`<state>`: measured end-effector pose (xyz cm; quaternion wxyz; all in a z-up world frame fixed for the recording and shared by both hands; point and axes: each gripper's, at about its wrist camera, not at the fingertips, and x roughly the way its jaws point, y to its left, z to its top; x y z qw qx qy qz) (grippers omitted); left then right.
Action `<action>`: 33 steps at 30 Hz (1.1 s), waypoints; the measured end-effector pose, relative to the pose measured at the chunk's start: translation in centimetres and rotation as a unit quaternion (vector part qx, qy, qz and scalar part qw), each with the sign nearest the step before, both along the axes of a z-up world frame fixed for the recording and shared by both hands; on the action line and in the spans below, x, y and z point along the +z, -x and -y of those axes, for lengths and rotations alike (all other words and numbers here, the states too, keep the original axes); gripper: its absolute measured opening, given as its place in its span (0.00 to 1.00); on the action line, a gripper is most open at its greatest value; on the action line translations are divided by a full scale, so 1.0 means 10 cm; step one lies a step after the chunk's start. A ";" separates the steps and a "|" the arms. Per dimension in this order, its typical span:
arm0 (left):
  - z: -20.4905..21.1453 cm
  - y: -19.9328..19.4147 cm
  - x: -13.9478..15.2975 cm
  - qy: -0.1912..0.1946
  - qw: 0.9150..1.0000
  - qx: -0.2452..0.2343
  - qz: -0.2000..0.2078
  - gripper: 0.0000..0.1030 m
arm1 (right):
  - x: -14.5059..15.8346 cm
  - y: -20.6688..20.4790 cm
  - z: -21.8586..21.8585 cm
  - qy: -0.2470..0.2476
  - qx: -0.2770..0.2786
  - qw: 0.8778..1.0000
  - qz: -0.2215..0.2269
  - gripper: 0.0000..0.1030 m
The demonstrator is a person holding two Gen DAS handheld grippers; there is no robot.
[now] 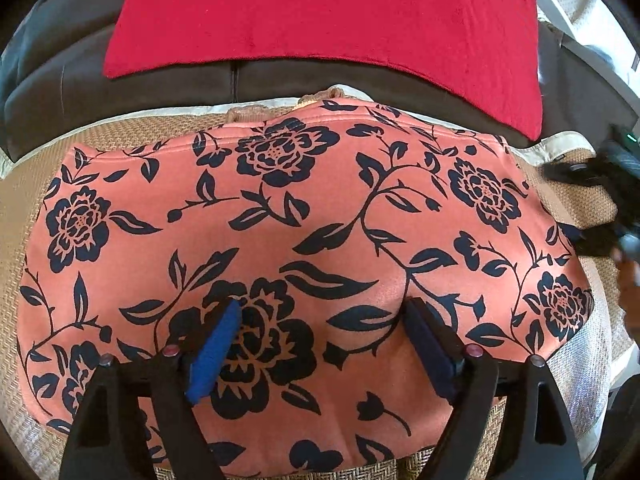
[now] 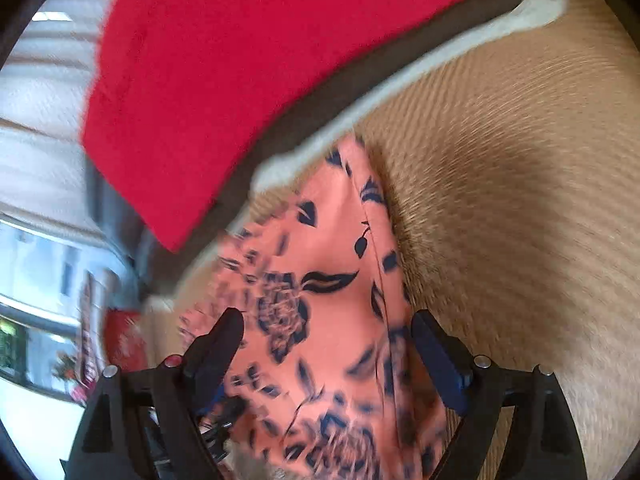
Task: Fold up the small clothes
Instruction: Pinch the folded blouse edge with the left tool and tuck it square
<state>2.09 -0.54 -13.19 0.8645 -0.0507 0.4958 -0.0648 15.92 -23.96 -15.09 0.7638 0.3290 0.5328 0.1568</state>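
Note:
A salmon-pink garment (image 1: 320,220) with dark navy flowers lies spread flat on a woven tan mat (image 1: 24,208). My left gripper (image 1: 324,312) is open just above its near middle, fingers apart and empty. My right gripper (image 2: 328,328) is open too, tilted over the garment's edge (image 2: 332,248); this view is blurred. The right gripper also shows in the left wrist view (image 1: 600,196) as a dark shape at the garment's right side.
A red cloth (image 1: 320,16) lies over a dark sofa back (image 1: 56,64) behind the mat. The mat has a pale border (image 1: 168,110). In the right wrist view the red cloth (image 2: 224,80) is upper left and a bright window area (image 2: 36,272) is at the left.

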 end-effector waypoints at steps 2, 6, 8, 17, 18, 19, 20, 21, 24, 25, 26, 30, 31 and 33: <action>0.00 -0.01 0.00 -0.001 1.000 0.000 -0.002 0.83 | -0.03 -0.16 -0.22 0.068 0.039 0.997 -0.005 0.24; 0.01 -0.02 -0.01 -0.005 1.000 -0.002 -0.006 0.83 | 0.22 0.07 -0.27 0.190 -0.012 0.981 0.040 0.27; 0.02 -0.03 0.00 -0.009 1.000 -0.002 -0.009 0.83 | 0.28 0.19 -0.18 0.209 -0.052 0.975 0.046 0.34; -0.64 0.54 0.24 -0.026 0.998 0.055 0.026 0.83 | 0.44 1.27 -0.44 -0.015 -0.024 0.995 0.101 0.80; -0.82 0.62 0.23 -0.033 0.996 0.078 0.025 0.83 | 0.39 1.38 -0.44 -0.037 -0.028 0.994 0.098 0.80; -1.07 0.71 0.19 -0.040 0.993 0.113 0.019 0.83 | 0.29 1.51 -0.43 -0.066 -0.035 0.993 0.090 0.80; -1.32 0.78 0.11 -0.048 0.987 0.152 0.005 0.82 | 0.14 1.62 -0.43 -0.089 -0.048 0.992 0.074 0.80; -1.49 0.81 0.04 -0.054 0.983 0.177 -0.008 0.79 | 0.03 1.72 -0.42 -0.098 -0.072 0.991 0.059 0.80; -1.79 0.85 -0.10 -0.057 0.977 0.203 -0.022 0.57 | -0.36 1.83 -0.31 -0.125 -0.132 0.983 0.011 0.80; -1.79 0.83 -0.07 -0.062 0.978 0.200 -0.013 0.53 | -0.44 1.79 -0.29 -0.135 -0.147 0.980 0.005 0.80; -1.74 0.79 -0.06 -0.069 0.979 0.191 -0.011 0.37 | -0.47 1.76 -0.26 -0.143 -0.162 0.976 0.012 0.80; -1.59 0.61 -0.02 -0.097 0.978 0.182 -0.010 0.21 | -0.41 1.52 -0.24 -0.124 -0.186 0.974 0.034 0.79; -1.59 0.58 -0.02 -0.097 0.978 0.183 -0.011 0.21 | -0.38 1.46 -0.23 -0.110 -0.193 0.974 0.037 0.73; -1.60 0.57 -0.01 -0.089 0.978 0.186 -0.013 0.20 | -0.36 1.35 -0.22 -0.091 -0.200 0.975 0.031 0.26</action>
